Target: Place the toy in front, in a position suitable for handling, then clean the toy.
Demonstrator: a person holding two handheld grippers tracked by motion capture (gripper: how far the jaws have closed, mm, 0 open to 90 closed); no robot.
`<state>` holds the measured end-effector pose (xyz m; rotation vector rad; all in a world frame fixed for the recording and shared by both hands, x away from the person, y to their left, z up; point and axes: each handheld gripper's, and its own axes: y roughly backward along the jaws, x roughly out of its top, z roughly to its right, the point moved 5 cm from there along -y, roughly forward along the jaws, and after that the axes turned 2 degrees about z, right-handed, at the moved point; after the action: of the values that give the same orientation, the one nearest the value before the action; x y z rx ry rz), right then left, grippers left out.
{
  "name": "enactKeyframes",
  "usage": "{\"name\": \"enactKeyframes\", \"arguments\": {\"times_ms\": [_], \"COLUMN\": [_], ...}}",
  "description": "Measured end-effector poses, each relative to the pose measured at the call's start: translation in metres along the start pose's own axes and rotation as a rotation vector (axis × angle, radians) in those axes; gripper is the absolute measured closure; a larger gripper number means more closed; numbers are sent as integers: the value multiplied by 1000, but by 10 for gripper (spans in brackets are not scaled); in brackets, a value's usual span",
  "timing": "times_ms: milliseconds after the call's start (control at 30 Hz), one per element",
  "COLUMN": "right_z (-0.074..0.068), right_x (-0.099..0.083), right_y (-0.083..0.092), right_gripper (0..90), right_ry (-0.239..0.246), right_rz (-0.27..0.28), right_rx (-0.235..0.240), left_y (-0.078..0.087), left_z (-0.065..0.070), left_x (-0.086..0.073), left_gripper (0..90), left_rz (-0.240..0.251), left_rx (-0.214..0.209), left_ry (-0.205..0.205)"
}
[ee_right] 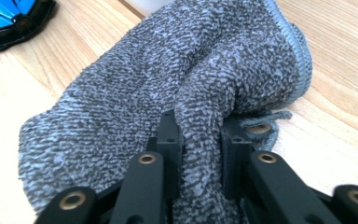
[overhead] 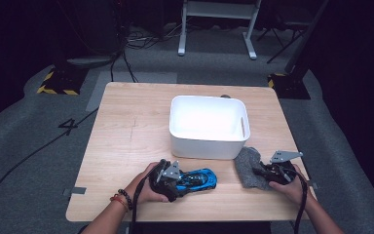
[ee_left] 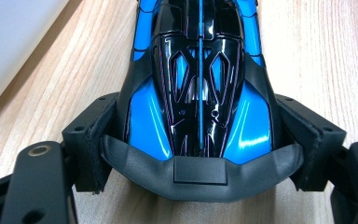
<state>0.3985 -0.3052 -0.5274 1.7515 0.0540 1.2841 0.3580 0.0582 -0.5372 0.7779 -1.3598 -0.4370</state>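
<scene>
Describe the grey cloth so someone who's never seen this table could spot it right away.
Start at the white bin mid-table; the grey cloth lies off its near right corner. It is a crumpled, fuzzy rag pinched in the right gripper, unlike the glossy blue toy car opposite.

both grippers [overhead: 180, 176] [overhead: 262, 171] clamped, hands low

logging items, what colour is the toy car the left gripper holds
Bright blue with glossy black panels; the toy car shows best in the left gripper view.

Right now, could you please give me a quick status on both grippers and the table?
Left gripper shut on blue toy car. Right gripper shut on grey cloth. White bin empty, just behind both.
</scene>
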Motion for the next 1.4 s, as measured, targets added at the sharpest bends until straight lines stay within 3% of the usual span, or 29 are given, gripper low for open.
{"name": "enactKeyframes", "arguments": {"times_ms": [100, 433, 1400], "right_z": [-1, -6, -32], "right_x": [-2, -3, 21], "right_y": [2, 13, 19], "right_gripper": [781, 791, 789], "right_ry": [22, 40, 98], "right_rz": [10, 38, 142], "right_rx": [8, 107, 160], "left_y": [0, -2, -5], "left_z": [0, -2, -4], "left_x": [0, 1, 3], "left_gripper": [233, 232, 229], "left_rz": [1, 7, 30], "left_rx": [0, -6, -9], "left_ry": [-3, -6, -5]}}
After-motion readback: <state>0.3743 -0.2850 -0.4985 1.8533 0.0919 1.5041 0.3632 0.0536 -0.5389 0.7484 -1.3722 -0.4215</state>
